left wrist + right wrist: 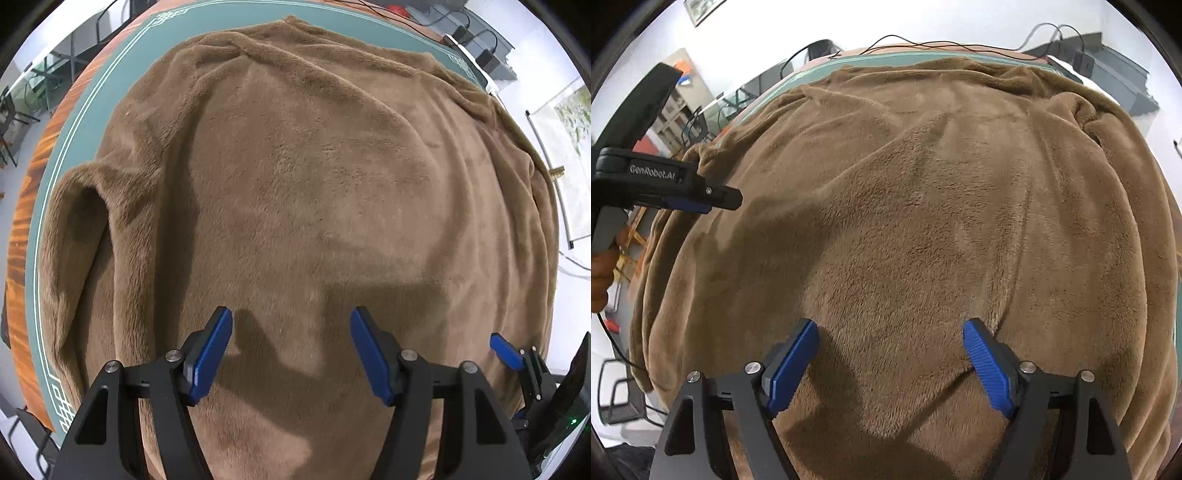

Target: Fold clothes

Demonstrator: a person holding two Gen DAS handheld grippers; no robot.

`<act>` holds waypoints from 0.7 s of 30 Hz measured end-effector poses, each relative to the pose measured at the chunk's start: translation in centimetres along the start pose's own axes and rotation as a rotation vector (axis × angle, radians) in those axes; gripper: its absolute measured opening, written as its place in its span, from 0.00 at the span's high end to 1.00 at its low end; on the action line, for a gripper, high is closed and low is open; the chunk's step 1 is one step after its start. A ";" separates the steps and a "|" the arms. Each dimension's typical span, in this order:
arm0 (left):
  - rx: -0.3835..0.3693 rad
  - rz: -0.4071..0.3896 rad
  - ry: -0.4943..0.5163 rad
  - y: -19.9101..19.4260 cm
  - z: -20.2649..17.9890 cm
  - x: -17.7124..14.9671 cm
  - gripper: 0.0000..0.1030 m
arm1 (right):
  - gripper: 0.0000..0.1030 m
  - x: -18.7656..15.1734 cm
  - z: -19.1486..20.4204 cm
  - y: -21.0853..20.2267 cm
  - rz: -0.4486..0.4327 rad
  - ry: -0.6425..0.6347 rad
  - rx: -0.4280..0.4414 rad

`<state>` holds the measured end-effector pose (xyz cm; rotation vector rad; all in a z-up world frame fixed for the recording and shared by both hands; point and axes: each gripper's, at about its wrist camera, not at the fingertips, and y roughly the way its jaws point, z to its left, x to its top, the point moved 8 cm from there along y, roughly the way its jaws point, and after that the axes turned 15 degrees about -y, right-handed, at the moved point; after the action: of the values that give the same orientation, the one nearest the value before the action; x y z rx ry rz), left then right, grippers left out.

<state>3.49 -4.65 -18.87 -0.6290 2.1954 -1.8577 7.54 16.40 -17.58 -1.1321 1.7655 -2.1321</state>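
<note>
A brown fleece garment [303, 177] lies spread across the green table mat [110, 99], filling most of both views; in the right wrist view the same brown fleece garment [916, 206] shows long creases. My left gripper [291, 317] hovers open just above its near part, blue pads wide apart, nothing between them. My right gripper [890, 328] is open too, over a fold line in the fabric. The right gripper's blue fingertip [504, 349] shows at the left view's right edge. The left gripper [705, 201] shows side-on at the right view's left edge.
The mat lies on a wooden table edge [33, 173]. Cables [923, 44] and dark boxes [487, 59] sit at the far side. A hand [602, 266] holds the left gripper's handle. Chairs and shelving stand beyond the table.
</note>
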 end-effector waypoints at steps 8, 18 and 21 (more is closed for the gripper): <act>-0.050 -0.057 -0.142 -2.8 5.1 -2.1 0.31 | 0.01 -0.1 1.3 1.1 0.010 -0.117 -0.037; -0.043 -0.161 -0.253 -6.9 11.6 -4.2 0.31 | 0.01 0.8 0.1 -0.7 -0.039 -0.082 -0.010; -0.032 -0.166 -0.281 -6.6 13.3 -4.4 0.31 | 0.01 1.0 0.1 -1.6 -0.054 -0.083 -0.014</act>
<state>14.20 -15.36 -15.50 -1.0380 2.0463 -1.6874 7.45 16.21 -15.69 -1.2664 1.7358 -2.0732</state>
